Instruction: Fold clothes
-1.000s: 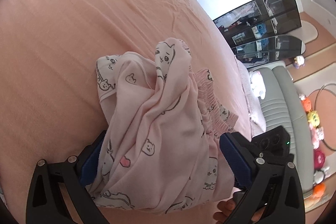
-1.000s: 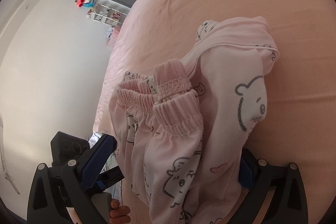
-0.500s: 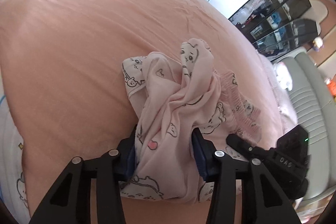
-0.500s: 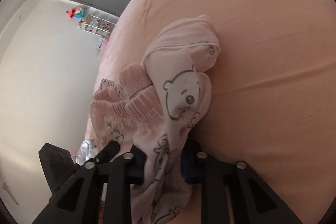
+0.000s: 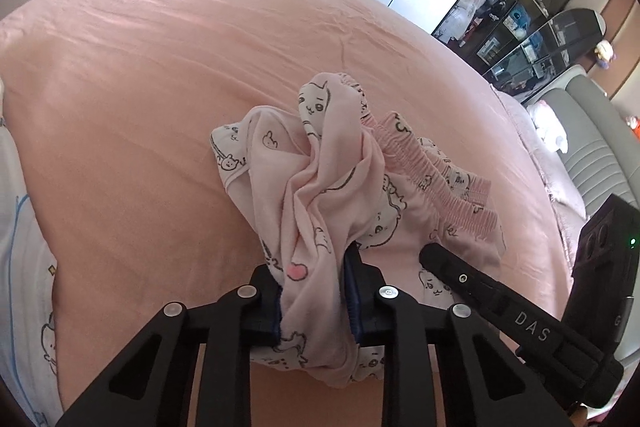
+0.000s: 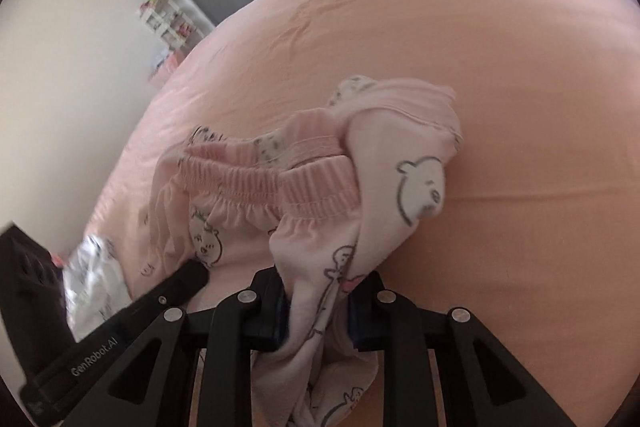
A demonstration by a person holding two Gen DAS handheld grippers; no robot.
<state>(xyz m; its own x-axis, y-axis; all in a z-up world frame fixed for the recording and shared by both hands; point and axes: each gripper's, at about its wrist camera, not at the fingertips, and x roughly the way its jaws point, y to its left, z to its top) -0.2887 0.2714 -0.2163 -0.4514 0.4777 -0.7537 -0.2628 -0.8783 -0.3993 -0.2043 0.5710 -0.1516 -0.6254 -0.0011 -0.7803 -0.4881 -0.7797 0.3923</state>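
Pink pyjama garment (image 5: 320, 195), printed with cartoon animals, sits bunched on the pink bed (image 5: 160, 67). Left gripper (image 5: 312, 303): jaws closing, pads already pinching a fold of it. Right gripper (image 6: 316, 311): jaws easing open a touch, fabric clamped between them beside the gathered waistband (image 6: 272, 183).

My left gripper (image 5: 312, 301) sits at the bottom centre of its frame, pointing steeply down; its jaws are closing, blue pads pressed on a bunch of pink pajama cloth (image 5: 320, 211). My right gripper (image 6: 318, 311), low in its own blurred frame and also angled down, eases its jaws slightly apart while its pads pinch the same cloth.
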